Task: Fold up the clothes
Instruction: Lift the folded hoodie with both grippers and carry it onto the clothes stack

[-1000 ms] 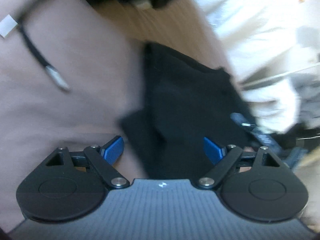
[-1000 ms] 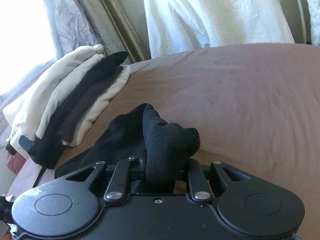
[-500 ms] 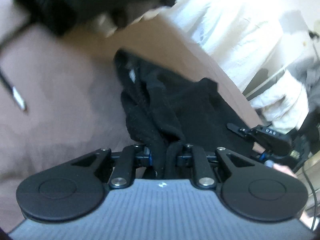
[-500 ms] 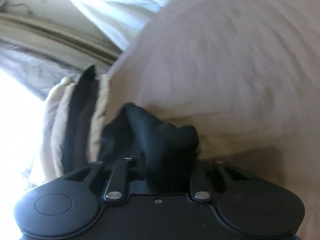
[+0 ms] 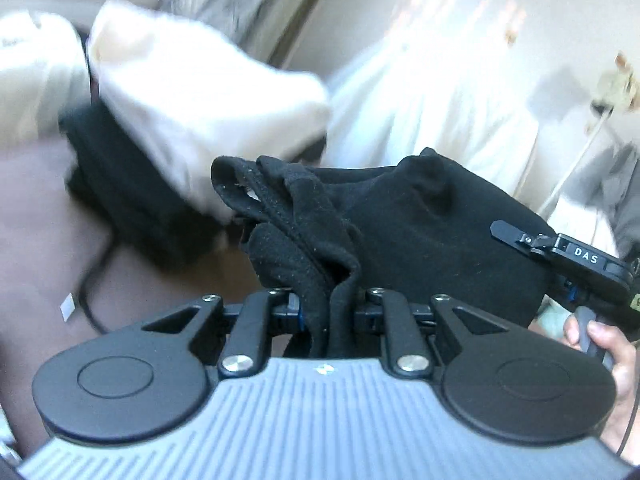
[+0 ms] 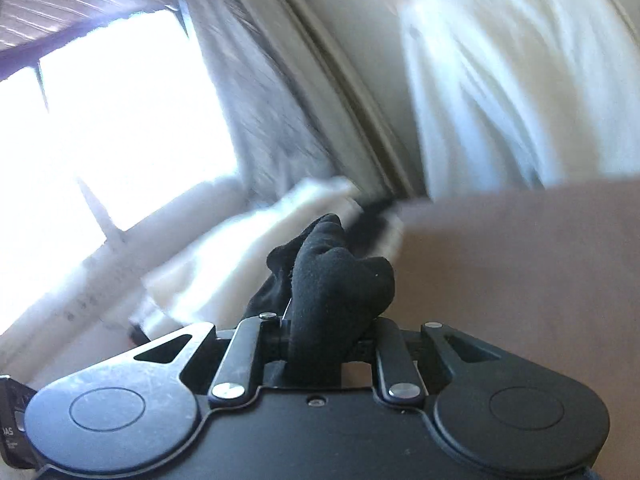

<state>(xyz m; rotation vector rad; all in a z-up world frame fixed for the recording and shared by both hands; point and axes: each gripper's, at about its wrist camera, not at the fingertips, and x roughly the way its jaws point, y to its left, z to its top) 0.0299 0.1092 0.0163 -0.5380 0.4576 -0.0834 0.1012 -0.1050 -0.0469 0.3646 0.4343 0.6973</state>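
Two hand-held grippers pinch black garment beside stacked clothes.

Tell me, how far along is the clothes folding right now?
Done, it seems: a stack of folded cream and black clothes rests on the brown bed cover. In hand: a black fleece garment, bunched and unfolded, pinched at one spot by the left gripper and at another by the right gripper. Left: spreading it out, folding it, adding it to the stack. Other unfolded pieces can't be ruled out; the views are blurred.
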